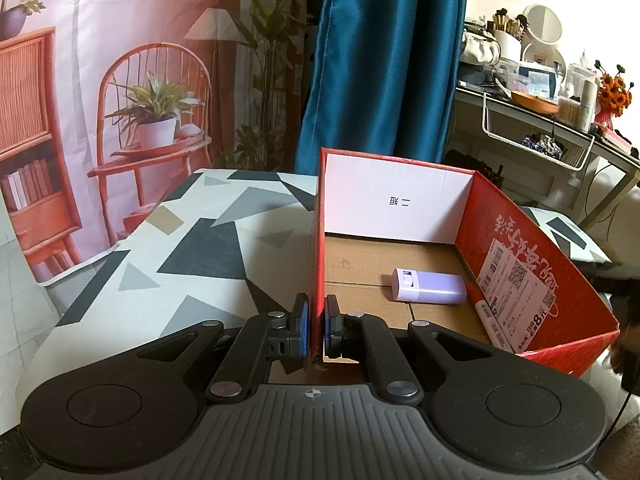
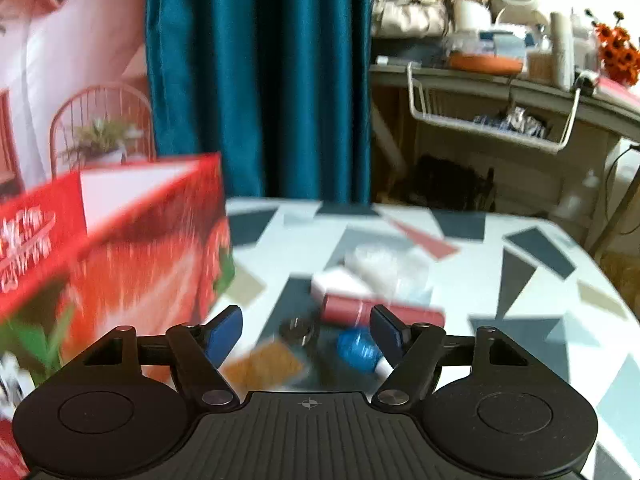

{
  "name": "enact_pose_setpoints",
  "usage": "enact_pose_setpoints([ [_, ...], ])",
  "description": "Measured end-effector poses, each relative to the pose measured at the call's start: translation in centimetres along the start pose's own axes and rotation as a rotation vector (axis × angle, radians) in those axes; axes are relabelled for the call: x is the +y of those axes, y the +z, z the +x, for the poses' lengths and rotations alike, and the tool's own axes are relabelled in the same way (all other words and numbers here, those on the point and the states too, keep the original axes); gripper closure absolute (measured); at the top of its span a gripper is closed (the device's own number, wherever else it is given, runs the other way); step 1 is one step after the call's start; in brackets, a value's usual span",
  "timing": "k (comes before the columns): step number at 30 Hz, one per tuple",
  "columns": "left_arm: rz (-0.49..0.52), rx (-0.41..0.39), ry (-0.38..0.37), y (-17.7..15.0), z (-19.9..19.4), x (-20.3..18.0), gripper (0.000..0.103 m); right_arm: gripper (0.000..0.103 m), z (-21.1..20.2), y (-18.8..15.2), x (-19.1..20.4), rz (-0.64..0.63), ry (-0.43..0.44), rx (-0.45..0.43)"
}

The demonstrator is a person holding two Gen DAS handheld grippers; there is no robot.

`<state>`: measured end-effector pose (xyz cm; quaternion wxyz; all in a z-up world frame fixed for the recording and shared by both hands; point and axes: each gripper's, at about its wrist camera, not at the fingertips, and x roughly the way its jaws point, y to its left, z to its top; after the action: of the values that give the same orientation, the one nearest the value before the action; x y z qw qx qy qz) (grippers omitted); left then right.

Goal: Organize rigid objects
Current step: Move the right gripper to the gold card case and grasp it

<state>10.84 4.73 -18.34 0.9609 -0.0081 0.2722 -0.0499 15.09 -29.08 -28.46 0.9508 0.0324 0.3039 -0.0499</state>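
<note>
Red box (image 1: 532, 264), left claw (image 1: 316, 324) clamping its wall, label reads "8元"

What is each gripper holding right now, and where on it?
The left gripper is clamped on the near end of the red cardboard box's left side wall. The right gripper holds nothing; its jaws stand open above the table items.

The left wrist view looks forward and slightly down from close over the red box (image 1: 472, 216), its interior filling centre frame. The right wrist view, blurred, faces the patterned tabletop (image 2: 520, 264), with the same box at left. Both share the blue curtain (image 1: 384, 60) and cluttered shelf (image 1: 532, 112) behind.
</note>
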Motion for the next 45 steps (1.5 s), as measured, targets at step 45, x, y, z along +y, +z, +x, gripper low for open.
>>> enact_pose_setpoints([
  [45, -0.001, -0.004, 0.002, -0.1, 0.0, 0.0, 0.094, 0.045, 2.9, -2.6, 3.9, -0.193, 0.120, 0.129],
])
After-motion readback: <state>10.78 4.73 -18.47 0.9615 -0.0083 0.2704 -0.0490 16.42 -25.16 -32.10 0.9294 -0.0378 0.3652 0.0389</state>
